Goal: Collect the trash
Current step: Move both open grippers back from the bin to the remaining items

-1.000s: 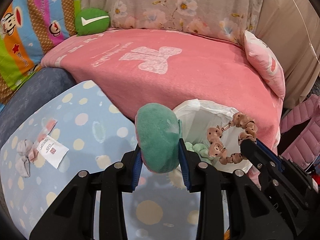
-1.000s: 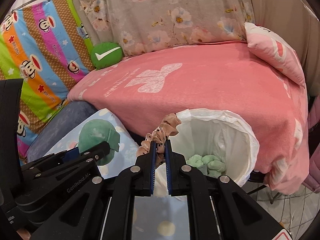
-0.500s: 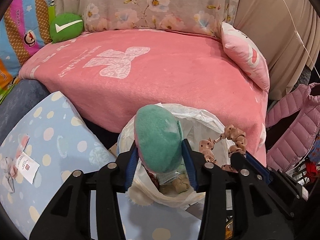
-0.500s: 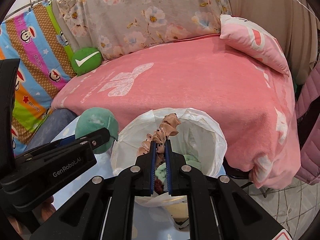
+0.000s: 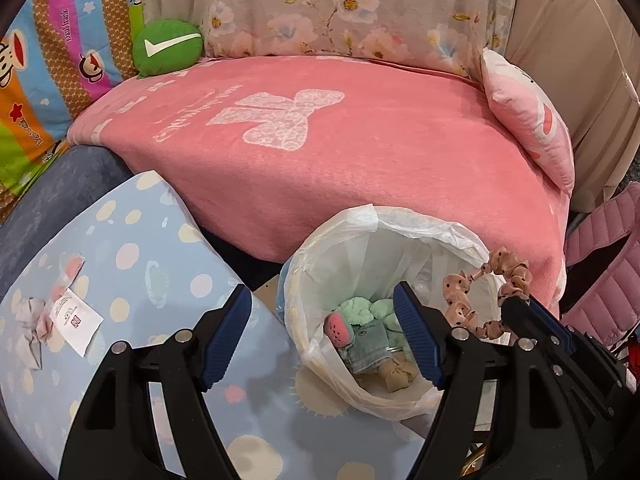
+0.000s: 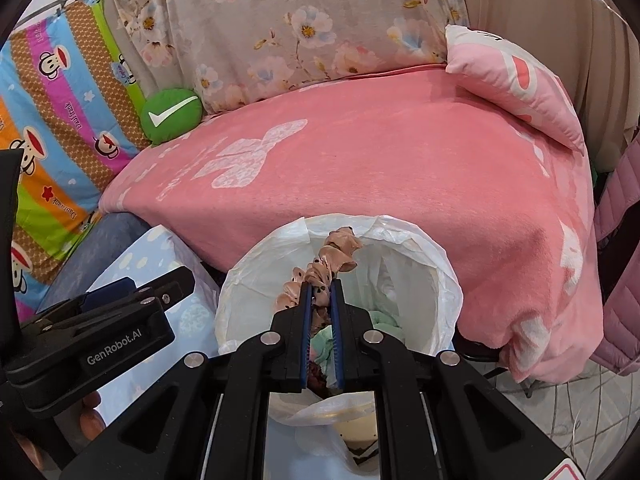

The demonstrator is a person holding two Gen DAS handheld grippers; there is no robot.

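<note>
- Left gripper [image 5: 322, 334]: jaws wide and opening, nothing between them, over the edge of the bin [image 5: 340, 224].
- Right gripper [image 6: 321, 312]: jaws narrow, clamped on a scrunchie [image 6: 332, 260] above the bin; its lower loop is hidden behind the fingers.
- Bin holds a green plush [image 5: 362, 320] and a tan bundle, partly covered by the left fingers.
- Paper scraps [image 5: 74, 318] lie on the dotted table [image 5: 160, 240]; their print is unreadable.
</note>
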